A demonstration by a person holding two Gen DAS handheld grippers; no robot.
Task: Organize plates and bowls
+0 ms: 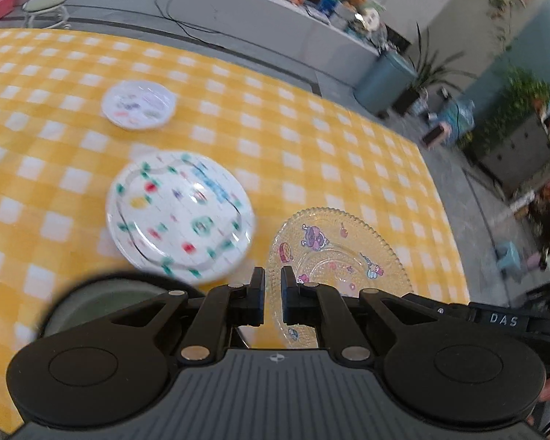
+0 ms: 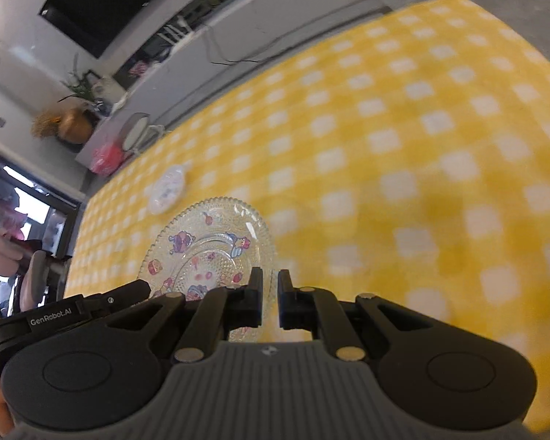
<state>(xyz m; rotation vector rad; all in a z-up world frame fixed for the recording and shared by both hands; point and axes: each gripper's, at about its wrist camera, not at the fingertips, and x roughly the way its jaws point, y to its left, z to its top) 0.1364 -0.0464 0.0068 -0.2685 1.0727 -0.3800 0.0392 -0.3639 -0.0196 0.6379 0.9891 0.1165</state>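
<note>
Glassware: clear beaded plate (image 1: 343, 253) on my yellow-checked worktop (image 1: 311, 146) beside the printed white plate (image 1: 179, 212), both tongs, left (image 1: 273, 295) and right (image 2: 270, 299), nearly closed and empty; I judge it rigid, slippery, breakable, best pinched at its rim.

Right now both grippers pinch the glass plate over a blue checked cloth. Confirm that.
Wrong on the colour: the cloth is yellow checked, as both wrist views show. The rest stands: the left gripper and right gripper each pinch the glass plate at its rim.
</note>
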